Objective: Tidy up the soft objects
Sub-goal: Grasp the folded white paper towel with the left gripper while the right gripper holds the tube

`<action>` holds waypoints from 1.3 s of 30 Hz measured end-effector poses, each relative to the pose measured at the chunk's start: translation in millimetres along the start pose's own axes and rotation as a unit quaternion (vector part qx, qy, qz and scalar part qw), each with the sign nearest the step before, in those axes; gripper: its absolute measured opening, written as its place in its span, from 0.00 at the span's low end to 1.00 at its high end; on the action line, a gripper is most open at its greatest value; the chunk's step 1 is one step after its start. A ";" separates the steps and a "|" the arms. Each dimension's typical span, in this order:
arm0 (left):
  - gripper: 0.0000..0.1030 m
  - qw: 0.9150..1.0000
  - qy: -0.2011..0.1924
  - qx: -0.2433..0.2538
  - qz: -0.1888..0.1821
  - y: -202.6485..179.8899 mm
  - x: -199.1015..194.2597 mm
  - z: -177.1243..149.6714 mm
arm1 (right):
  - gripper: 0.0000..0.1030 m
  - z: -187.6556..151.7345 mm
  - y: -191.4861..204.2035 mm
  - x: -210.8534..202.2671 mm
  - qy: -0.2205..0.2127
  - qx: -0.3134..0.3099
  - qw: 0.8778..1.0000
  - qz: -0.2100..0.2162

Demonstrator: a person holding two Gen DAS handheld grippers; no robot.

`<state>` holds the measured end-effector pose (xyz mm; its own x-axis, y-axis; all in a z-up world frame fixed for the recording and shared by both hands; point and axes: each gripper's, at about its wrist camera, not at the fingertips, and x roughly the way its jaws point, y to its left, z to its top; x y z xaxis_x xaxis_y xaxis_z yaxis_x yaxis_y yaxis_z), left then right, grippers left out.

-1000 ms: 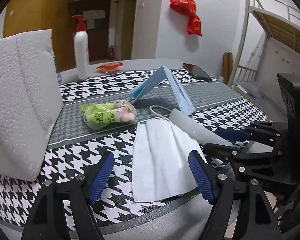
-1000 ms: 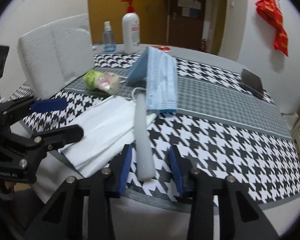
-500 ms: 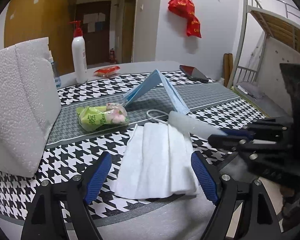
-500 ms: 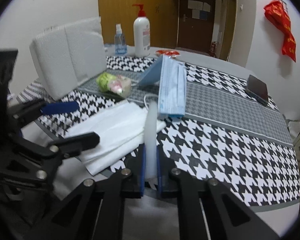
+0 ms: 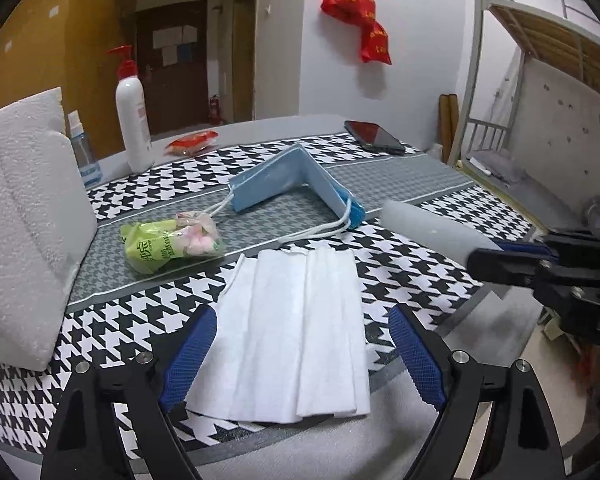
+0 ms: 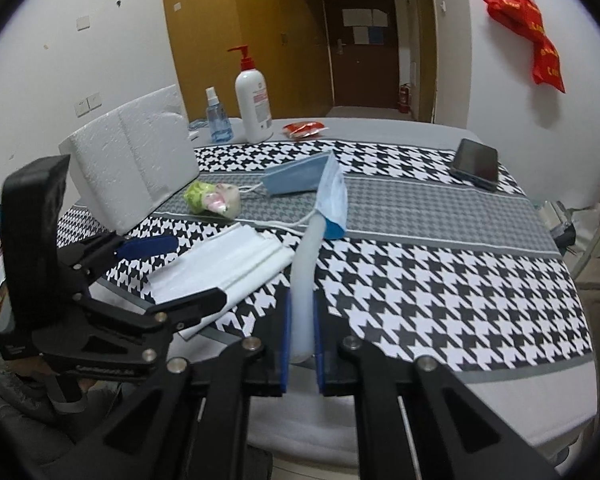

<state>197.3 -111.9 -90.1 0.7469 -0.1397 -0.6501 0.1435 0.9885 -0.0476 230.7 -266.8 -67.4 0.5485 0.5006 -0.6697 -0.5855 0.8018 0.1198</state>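
My right gripper (image 6: 302,320) is shut on a pale foam tube (image 6: 309,264) and holds it off the table; the tube also shows in the left wrist view (image 5: 428,232). My left gripper (image 5: 300,360) is open, its blue pads on either side of a folded white cloth (image 5: 292,328) at the table's near edge; the cloth shows too in the right wrist view (image 6: 228,268). A blue face mask (image 5: 292,176) stands tented behind it. A green snack bag (image 5: 168,244) lies to the left.
A white foam block (image 5: 24,220) stands at the left. A pump bottle (image 5: 132,124), a small spray bottle (image 6: 219,120), a red packet (image 5: 192,142) and a phone (image 5: 374,136) lie at the back. The table edge (image 5: 420,364) is close.
My right gripper closed on the foam tube and lifted it off the table. My left gripper drew back a little, still open around the white cloth.
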 end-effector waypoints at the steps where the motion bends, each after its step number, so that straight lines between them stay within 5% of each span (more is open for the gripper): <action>1: 0.86 1.000 0.002 0.003 0.001 -0.9 1.7 0.2 | 0.12 -1.0 -0.5 -0.7 0.000 0.001 1.000 0.000; 13: 0.86 1.000 0.029 0.002 0.005 -0.7 16.7 -0.5 | 0.12 -6.5 -2.3 -0.7 0.001 0.011 1.000 0.004; 27: 0.67 0.999 0.045 0.010 0.022 0.5 20.2 -0.5 | 0.12 -7.5 -0.6 -4.8 -0.001 0.016 1.000 0.007; 35: 0.13 0.998 0.048 0.025 0.017 -3.9 19.9 3.0 | 0.12 -7.7 -0.6 -13.3 -0.009 0.019 1.000 0.007; 39: 0.07 0.999 0.046 0.028 0.004 -5.3 20.0 5.3 | 0.12 -7.7 -1.2 -18.5 -0.016 0.021 1.000 0.003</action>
<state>214.9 -120.3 -98.9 0.6855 -0.1241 -0.7174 0.1767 0.9843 -0.0015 216.7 -279.5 -60.9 0.5643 0.5144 -0.6457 -0.5633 0.8117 0.1544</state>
